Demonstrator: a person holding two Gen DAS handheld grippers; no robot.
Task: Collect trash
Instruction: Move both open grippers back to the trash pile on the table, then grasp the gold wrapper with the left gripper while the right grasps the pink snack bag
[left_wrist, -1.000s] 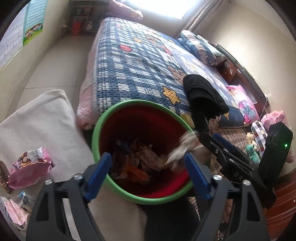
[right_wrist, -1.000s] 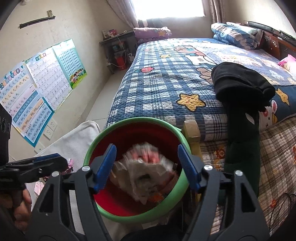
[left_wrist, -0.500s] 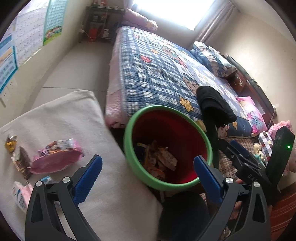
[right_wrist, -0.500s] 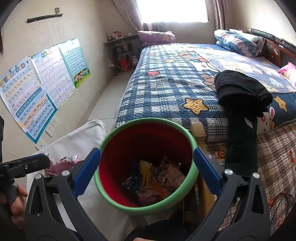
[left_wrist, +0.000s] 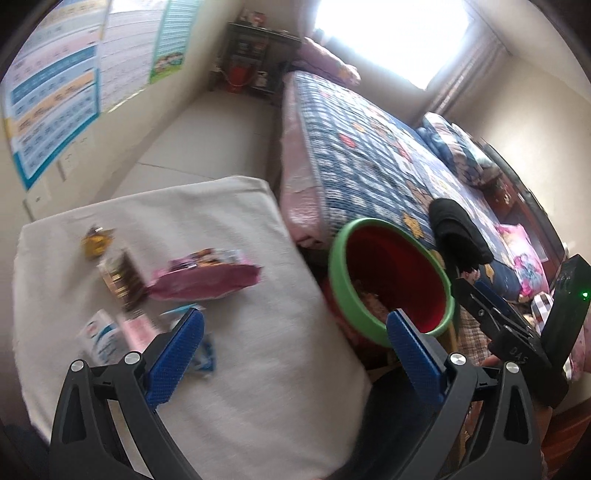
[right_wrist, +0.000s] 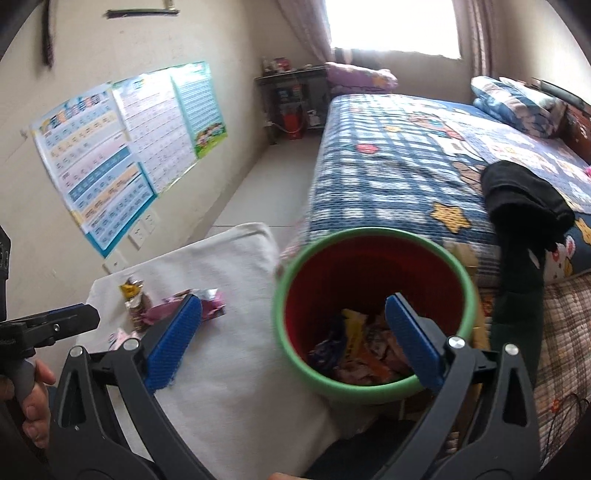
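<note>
In the left wrist view, the left tongs are standing spread wide with nothing between the blue pads, hovering over the white-covered worktop, where the remaining trash is lying at the left: a pink snack bag in the middle, a brown-and-gold wrapper and a small yellow wrapper farther left, and white-and-pink packets nearest the camera, all blurred. The green-rimmed red bin is sitting just off the worktop's right edge, against the bed, with the right tongs reaching in beyond it. In the right wrist view, the right tongs are likewise gaping and empty, framing the bin, which is already holding a heap of wrappers; the pink bag is showing to the left on the worktop. These wrappers are probably feather-light, crinkly and slick, collapsing under any squeeze, so pinching the pink bag across its crumpled, puffed middle or torn end seems safest, while the flat packets may be needing an edge lifted first.
</note>
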